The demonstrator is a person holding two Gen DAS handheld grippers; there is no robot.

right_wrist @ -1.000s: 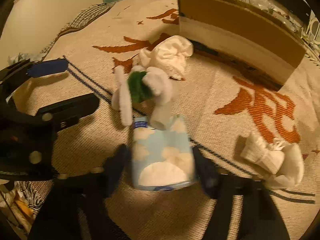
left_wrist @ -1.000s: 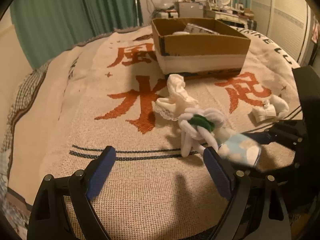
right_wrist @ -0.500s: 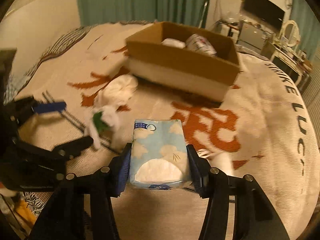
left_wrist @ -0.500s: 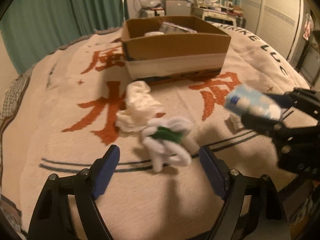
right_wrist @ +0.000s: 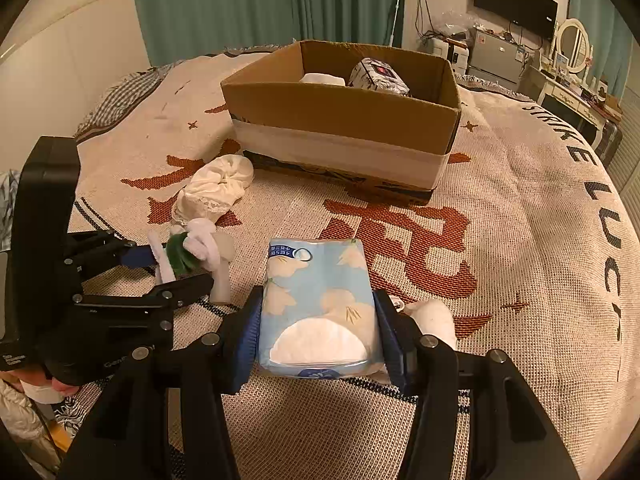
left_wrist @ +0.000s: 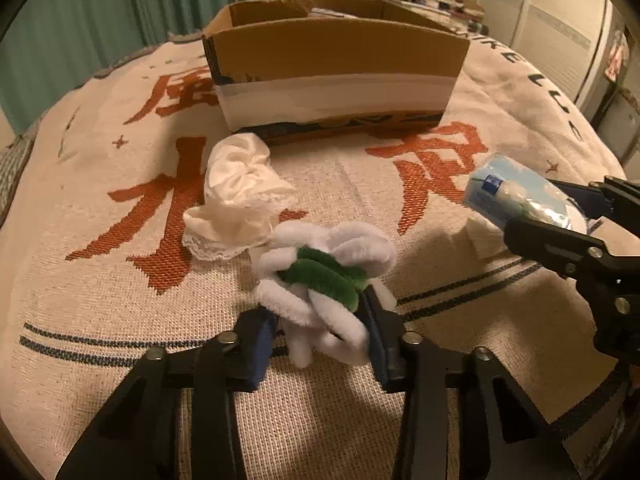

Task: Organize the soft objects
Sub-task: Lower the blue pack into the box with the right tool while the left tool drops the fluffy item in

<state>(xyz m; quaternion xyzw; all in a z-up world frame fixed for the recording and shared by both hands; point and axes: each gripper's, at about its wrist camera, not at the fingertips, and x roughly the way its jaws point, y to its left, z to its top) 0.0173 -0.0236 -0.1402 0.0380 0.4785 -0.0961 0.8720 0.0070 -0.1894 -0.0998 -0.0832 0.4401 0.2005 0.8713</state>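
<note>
— Which step are you on?

— Gathering. My right hand-held gripper (right_wrist: 318, 322) is closed on the pale blue soft pack of tissues with white cloud shapes (right_wrist: 318, 300), its blue pads pressed against both long sides, held clear of the bed's woven cream blanket with rust-red characters (right_wrist: 520, 220). My left hand-held gripper (left_wrist: 318, 330) has narrowed around the fluffy white and green chenille-stem bundle (left_wrist: 324, 276); the pads touch it on both sides, though I judge that grip only just made.

— And where does it all go?

— Into the open brown cardboard box with a white band (right_wrist: 344, 120), well ahead on the bed; it already holds a white item and a patterned pack.

— Next move?

— I'd carry the tissues over the near wall, then release. The crumpled white lace-trimmed cloth (left_wrist: 240, 196) lies untouched.
</note>
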